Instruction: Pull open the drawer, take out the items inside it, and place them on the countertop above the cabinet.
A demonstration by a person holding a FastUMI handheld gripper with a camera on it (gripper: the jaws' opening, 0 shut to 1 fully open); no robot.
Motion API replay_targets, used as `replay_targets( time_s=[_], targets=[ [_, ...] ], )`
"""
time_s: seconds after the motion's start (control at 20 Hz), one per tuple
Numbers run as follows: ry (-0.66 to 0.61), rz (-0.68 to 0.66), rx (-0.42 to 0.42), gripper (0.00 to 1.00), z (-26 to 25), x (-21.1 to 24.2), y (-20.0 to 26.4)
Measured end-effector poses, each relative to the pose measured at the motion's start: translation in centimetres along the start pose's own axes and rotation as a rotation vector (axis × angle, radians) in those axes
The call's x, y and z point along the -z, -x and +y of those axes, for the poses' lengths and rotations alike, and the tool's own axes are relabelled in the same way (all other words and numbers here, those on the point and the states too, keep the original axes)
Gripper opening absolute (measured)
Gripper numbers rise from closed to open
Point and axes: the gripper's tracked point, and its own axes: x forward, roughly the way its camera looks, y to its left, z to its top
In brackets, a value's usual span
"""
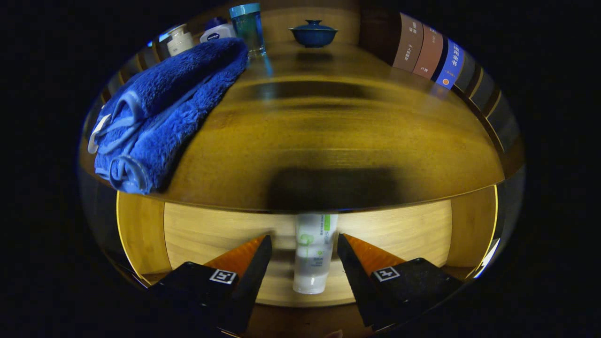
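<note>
Gripper view: one fisheye picture, looking forward along the two fingers into an opened drawer.
Gripper (304, 249): the fingers are spread apart, nothing is pinched, and a gap is left on each side of the tube.
Tube (313, 253): a white squeeze tube with green print is seen between the fingertips, lying along the 12-to-6 line on the drawer floor, its far end hidden under the countertop lip.
Drawer (141, 230): pale wood, pulled open; no other item can be made out inside.
Countertop (328, 136): glossy wood at 12 o'clock beyond the fingers, bare in the middle.
Towel (164, 112): a folded blue towel is lying at 10 o'clock on the countertop.
Handling: the tube is judged light, soft-walled and smooth, so slipping is likely; a firm hold across the mid-body is advised, not at the cap.
</note>
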Motion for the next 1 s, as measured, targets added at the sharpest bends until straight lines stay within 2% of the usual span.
replay_targets(
  time_s=[0.15,0.25,0.35,0.55,0.7,1.0],
  targets=[
    [-0.007,0.064,0.037,0.62,-0.8,1.0,-0.4],
    [-0.003,0.071,0.028,0.54,-0.6,1.1,-0.8],
    [0.027,0.073,0.022,0.55,-0.6,1.0,-0.3],
    [0.023,0.077,0.015,0.26,-0.2,1.9,-0.1],
    [-0.019,0.059,-0.034,0.26,1.0,2.0,0.8],
    [0.037,0.017,-0.092,0.26,2.8,1.6,6.3]
  ],
)
